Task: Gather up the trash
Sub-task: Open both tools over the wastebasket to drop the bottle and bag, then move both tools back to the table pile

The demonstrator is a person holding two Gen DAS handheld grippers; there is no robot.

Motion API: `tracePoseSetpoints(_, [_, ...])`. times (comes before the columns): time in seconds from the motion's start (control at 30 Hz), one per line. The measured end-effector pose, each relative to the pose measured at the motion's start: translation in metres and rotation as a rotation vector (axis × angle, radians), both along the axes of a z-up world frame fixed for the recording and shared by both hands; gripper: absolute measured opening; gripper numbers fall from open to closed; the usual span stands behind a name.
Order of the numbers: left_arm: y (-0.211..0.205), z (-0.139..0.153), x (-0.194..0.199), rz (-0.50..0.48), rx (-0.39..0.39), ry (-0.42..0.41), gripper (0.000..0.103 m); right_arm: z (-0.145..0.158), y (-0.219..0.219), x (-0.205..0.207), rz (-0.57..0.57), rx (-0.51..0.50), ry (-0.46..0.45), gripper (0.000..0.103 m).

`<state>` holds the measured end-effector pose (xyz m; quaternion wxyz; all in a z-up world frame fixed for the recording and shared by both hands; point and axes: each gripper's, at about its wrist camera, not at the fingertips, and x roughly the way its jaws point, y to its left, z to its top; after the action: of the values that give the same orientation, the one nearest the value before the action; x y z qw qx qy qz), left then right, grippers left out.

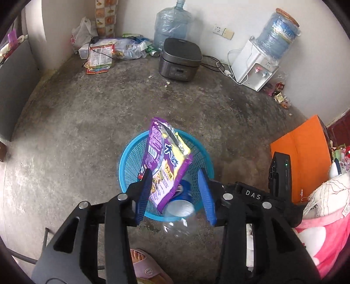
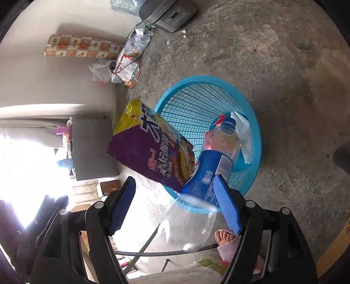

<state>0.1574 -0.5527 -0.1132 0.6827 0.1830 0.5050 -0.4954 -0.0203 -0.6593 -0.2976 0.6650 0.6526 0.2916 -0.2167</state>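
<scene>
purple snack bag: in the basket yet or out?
Partly in: the purple snack bag has its lower end below the blue basket rim, its top sticking out above.

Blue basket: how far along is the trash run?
Done: white paper already lies in the blue mesh basket. In hand: purple snack bag and clear plastic bottle with blue label sit over the rim, between open left gripper and right gripper. Left: wrappers by the far wall.

Stained concrete floor (image 1: 91,113), white walls (image 1: 240,19), bright window glare (image 2: 24,174)
</scene>
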Motion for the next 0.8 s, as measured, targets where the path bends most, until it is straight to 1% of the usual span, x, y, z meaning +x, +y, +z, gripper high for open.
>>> tracePoseSetpoints(0.07, [0.006, 0.006, 0.001, 0.008, -0.025, 0.012, 0.045, -0.001, -0.001, -0.005, -0.014, -0.004, -0.009, 0.072])
tracePoseSetpoints(0.2, [0.018, 0.023, -0.001, 0.013, -0.053, -0.014, 0.047, 0.001, 0.002, -0.013, -0.036, -0.023, -0.027, 0.072])
tracePoseSetpoints(0.3, [0.035, 0.042, -0.005, 0.032, -0.089, -0.016, 0.049, 0.01, 0.006, -0.019, -0.049, -0.043, -0.036, 0.072])
tracePoseSetpoints(0.33, [0.041, 0.05, -0.006, 0.037, -0.105, -0.016, 0.051, 0.014, 0.008, -0.02, -0.05, -0.053, -0.039, 0.072])
tracePoseSetpoints(0.47, [0.07, 0.082, -0.013, 0.055, -0.163, -0.043, 0.059, 0.039, 0.019, -0.024, -0.036, -0.116, -0.043, 0.072])
tracePoseSetpoints(0.53, [0.088, 0.099, -0.016, 0.068, -0.191, -0.057, 0.061, 0.053, 0.025, -0.025, -0.025, -0.156, -0.042, 0.072])
tracePoseSetpoints(0.63, [0.117, 0.124, -0.021, 0.088, -0.233, -0.077, 0.068, 0.076, 0.036, -0.024, -0.003, -0.22, -0.042, 0.072])
tracePoseSetpoints(0.77, [0.16, 0.156, -0.029, 0.128, -0.29, -0.12, 0.076, 0.116, 0.055, -0.018, 0.057, -0.349, -0.034, 0.072])
tracePoseSetpoints(0.8, [0.172, 0.163, -0.03, 0.141, -0.306, -0.133, 0.077, 0.126, 0.061, -0.016, 0.074, -0.383, -0.034, 0.072])
